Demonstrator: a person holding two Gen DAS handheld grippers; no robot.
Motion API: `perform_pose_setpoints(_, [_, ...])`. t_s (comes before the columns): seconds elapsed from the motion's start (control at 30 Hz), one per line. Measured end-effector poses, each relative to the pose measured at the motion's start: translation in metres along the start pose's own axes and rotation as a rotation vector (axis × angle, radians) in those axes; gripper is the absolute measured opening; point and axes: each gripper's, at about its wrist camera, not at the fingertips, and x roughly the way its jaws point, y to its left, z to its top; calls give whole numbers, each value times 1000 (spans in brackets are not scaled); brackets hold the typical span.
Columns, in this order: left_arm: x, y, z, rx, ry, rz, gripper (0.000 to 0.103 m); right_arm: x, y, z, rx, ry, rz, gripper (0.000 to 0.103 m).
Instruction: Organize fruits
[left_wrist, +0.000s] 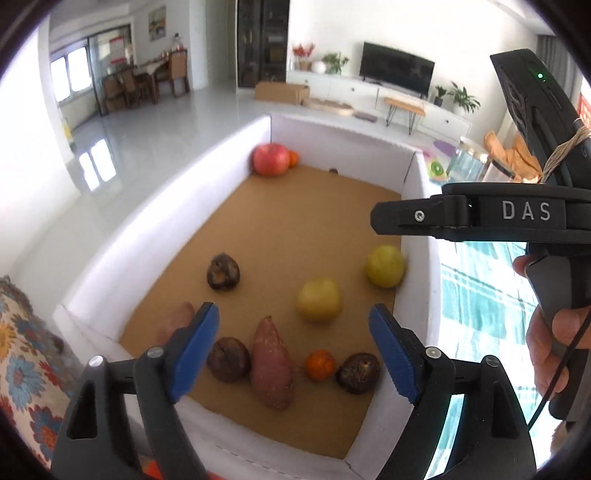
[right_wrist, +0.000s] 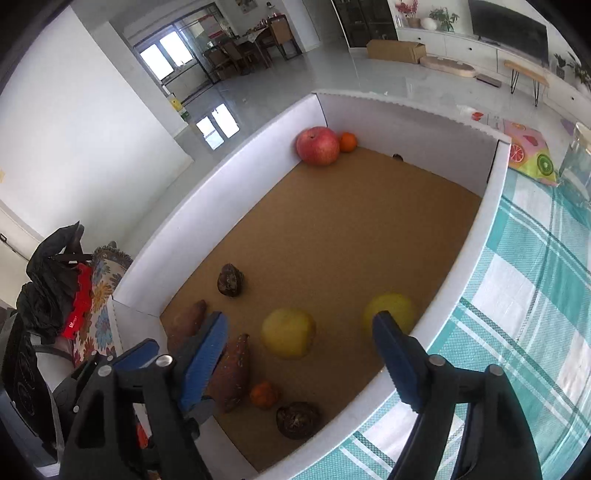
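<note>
Left wrist view: your left gripper (left_wrist: 293, 352) hangs wide apart, empty, above the sweet potato (left_wrist: 272, 365) near the box (left_wrist: 155, 221) front wall.
Right wrist view: your right gripper (right_wrist: 301, 356) is spread, empty; apple (right_wrist: 317, 145) sits far corner.
Tip: straddle one fruit squarely before closing.

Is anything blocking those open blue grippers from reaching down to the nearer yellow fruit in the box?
Nothing visible does. The yellow fruit sits apart on the box's brown floor, open from above. The right gripper and left gripper are open, holding nothing. Nearest neighbours are the sweet potato and small orange.
</note>
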Motion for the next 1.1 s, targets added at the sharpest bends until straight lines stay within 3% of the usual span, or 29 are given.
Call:
perform_pose_setpoints(0.1, [-23,-5,-1,-10,-113,61,94,-38,2,-10,-21,-71,-76,103])
perform_pose_setpoints(0.2, [-31,-1,4,-77,-98,87,94,-67,1,-23,-44,-113,-141,103])
perform_pose_setpoints(0.4, [-37,5,7,-65,-141,145,94,-87,1,-51,-77,-146,-211,103])
perform_pose_setpoints(0.73, [-43,-2,8,-12,-136,258,94,-73,27,-71,-127,-116,-221,103])
perform_pose_setpoints(0.87, [-38,6,13,-34,-66,229,94,-71,38,-70,-145,-109,-247,103])
perform_pose_setpoints(1.1, [-38,15,7,-61,-21,216,94,-68,47,-65,-155,-79,-277,103])
